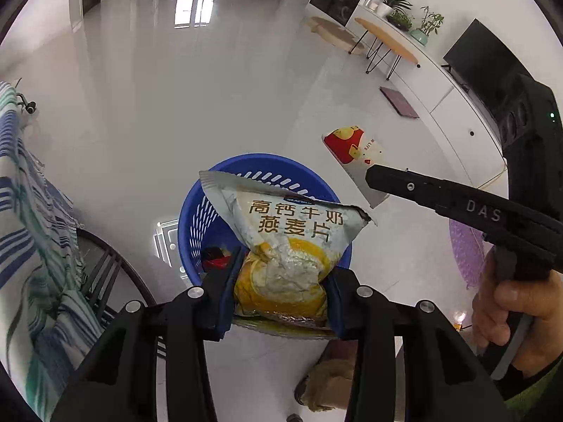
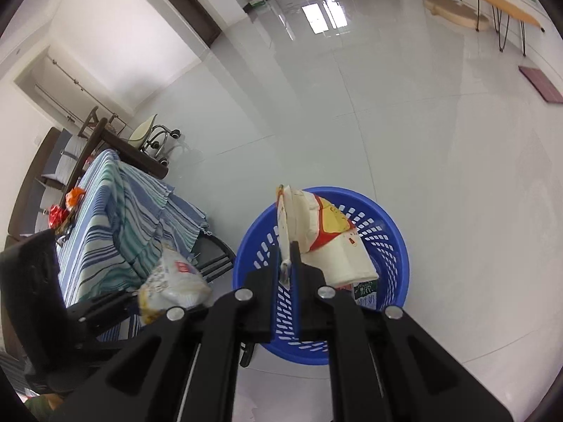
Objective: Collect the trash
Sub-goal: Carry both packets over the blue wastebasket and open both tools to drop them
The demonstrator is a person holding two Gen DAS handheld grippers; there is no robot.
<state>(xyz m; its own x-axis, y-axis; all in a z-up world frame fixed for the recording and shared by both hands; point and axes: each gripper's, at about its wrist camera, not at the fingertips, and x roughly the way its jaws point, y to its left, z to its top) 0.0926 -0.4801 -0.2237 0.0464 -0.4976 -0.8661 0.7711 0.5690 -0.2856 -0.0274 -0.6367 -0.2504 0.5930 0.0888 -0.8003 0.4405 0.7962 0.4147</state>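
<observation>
My left gripper (image 1: pixel 281 281) is shut on a silver and yellow oatmeal packet (image 1: pixel 288 242) and holds it above a blue slotted trash basket (image 1: pixel 197 218) on the floor. The packet also shows in the right wrist view (image 2: pixel 172 286). My right gripper (image 2: pixel 289 263) is shut on the edge of a white, red and yellow paper bag (image 2: pixel 323 239), held over the same basket (image 2: pixel 387 246). That bag shows in the left wrist view (image 1: pixel 355 154), with the right gripper (image 1: pixel 373 176) beside it. A green-labelled carton (image 2: pixel 366 290) and something red (image 1: pixel 214 258) lie in the basket.
A table with a blue and green striped cloth (image 2: pixel 116 211) stands to the left, with orange and red wrappers (image 2: pixel 68 204) on it. A dark chair (image 2: pixel 214 260) is under its edge. A purple mat (image 1: pixel 468 249) lies on the floor at right. A wooden side table (image 1: pixel 387 44) stands far off.
</observation>
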